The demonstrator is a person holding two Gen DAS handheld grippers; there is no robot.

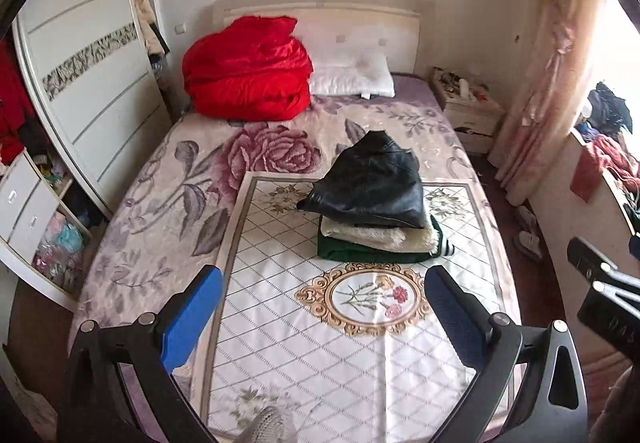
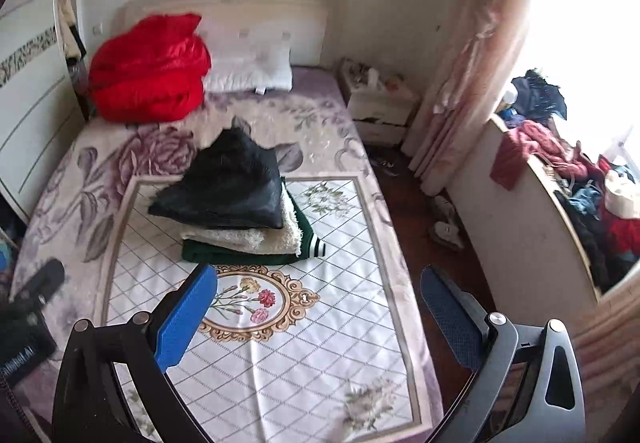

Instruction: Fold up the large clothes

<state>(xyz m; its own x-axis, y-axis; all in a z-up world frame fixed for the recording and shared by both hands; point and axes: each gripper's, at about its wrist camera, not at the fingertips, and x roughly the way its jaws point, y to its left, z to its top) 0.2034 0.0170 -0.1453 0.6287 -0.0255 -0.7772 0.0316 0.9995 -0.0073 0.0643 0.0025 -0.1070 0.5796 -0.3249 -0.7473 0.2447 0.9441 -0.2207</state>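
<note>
Left gripper (image 1: 322,317) held above the bed's (image 1: 132,211) near end, jaws spread wide, holding nothing; folded stack on the patterned mat (image 1: 280,343), black leather garment (image 1: 370,183) on top; right gripper (image 2: 318,317) alongside, equally wide, empty.

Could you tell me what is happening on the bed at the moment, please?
A person holds a left hand-held gripper and a right hand-held gripper, both open and empty above the bed. Three folded garments sit stacked: black leather jacket on top, cream fleece, green garment underneath.
</note>
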